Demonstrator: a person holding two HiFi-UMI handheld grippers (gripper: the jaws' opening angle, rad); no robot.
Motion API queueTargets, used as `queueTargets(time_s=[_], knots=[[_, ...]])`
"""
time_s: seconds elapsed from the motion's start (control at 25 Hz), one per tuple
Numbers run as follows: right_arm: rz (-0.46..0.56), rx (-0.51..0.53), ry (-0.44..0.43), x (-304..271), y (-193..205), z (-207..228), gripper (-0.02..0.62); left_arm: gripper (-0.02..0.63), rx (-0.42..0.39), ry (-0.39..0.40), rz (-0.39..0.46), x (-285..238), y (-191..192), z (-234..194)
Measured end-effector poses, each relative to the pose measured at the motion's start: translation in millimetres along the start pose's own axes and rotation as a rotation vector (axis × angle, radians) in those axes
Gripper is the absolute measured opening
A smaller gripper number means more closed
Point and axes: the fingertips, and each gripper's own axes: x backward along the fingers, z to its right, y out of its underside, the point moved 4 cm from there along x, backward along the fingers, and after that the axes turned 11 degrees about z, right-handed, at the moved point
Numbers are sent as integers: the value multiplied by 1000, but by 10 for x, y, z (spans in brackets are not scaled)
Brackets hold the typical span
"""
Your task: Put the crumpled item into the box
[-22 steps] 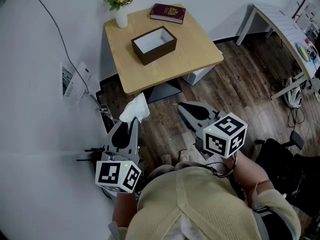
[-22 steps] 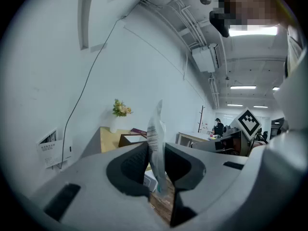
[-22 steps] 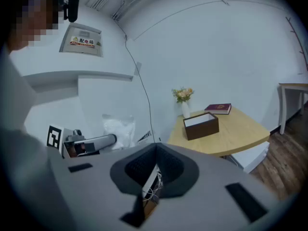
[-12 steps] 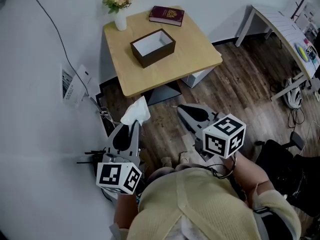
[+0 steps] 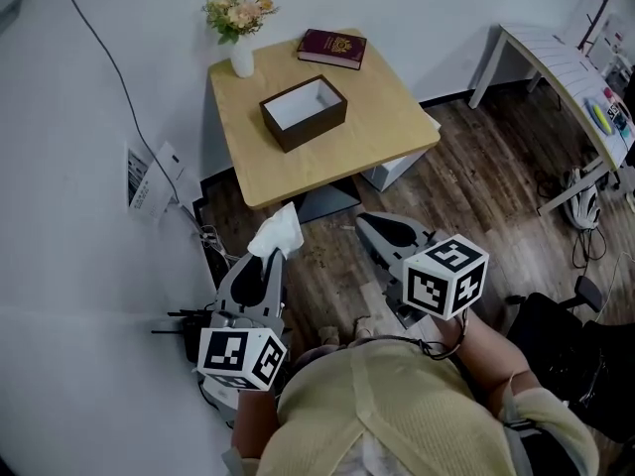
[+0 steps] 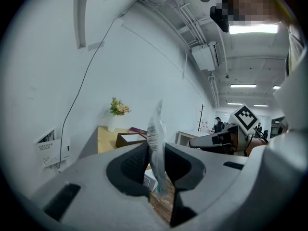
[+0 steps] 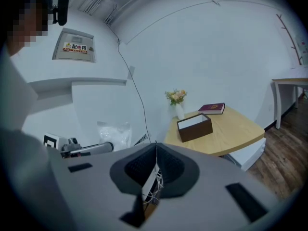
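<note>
left gripper [image 5: 269, 257]: clamped on item [image 5: 277, 232], held up for carrying | right gripper [image 5: 369, 224]: closed, empty | box [image 5: 317, 130]: open on tabletop [image 5: 382, 102] to receive it

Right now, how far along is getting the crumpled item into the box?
Pickup looks done: the left gripper has its jaws clamped on the crumpled wrapper. It hangs over the floor, short of the table. Left: carry it to the open brown box, which looks empty, and release.
</note>
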Motion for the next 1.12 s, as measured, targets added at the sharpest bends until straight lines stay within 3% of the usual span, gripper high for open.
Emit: queueTargets(time_s=[0.76,1.12], knots=[[-60,-55,-75,-1,107,426,29,92,-37,-94,-33,-314,161,196],[-51,-57,-51,-56,43,641,29,89,-65,-39,-53,-639,249,238]])
